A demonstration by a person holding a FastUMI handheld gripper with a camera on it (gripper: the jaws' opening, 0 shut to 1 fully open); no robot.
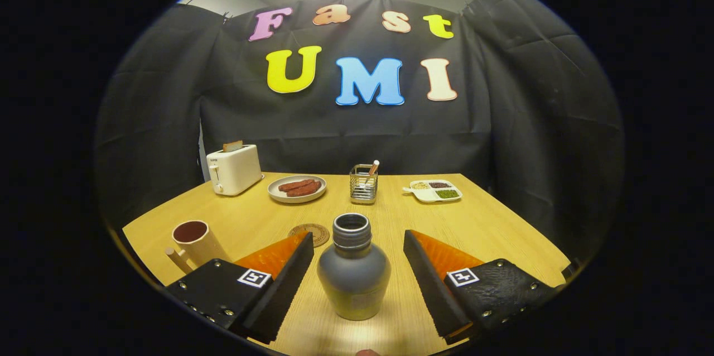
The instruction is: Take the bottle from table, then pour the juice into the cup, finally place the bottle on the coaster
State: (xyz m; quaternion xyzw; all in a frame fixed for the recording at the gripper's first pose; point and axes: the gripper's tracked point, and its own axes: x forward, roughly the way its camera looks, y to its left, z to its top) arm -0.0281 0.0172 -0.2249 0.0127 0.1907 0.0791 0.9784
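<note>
While the claw (pixel 357 267) stands with its two fingers spread wide apart, the bottle (pixel 353 272) sits upright on the wooden surface (pixel 491 227) in the gap between them, touching neither finger. Its body is grey and rounded, narrowing to a threaded neck; the mouth is uncapped and faces upward. A clear margin of bare wood separates each finger from the bottle's sides.

Just beyond the bottle, slightly to the left and partly hidden behind the left finger, lies the round coaster (pixel 313 231), flat on the surface. Farther left, near the surface's left edge, stands the cup (pixel 196 241), a pale mug with a dark interior and a handle pointing toward the near left; it is well apart from the bottle.

Along the far side of the surface, from left to right: a white toaster (pixel 234 168) with a slice of bread (pixel 232 145) protruding from its slot; a grey plate (pixel 297 189) bearing two dark sausages (pixel 301 186); a wire utensil holder (pixel 363 183) with a handle leaning out of it; and a white divided dish (pixel 434 190) whose compartments hold small heaps of differently coloured contents. The holder stands directly beyond the bottle, and the divided dish is to the far right of it. Black cloth closes the booth behind the surface.
</note>
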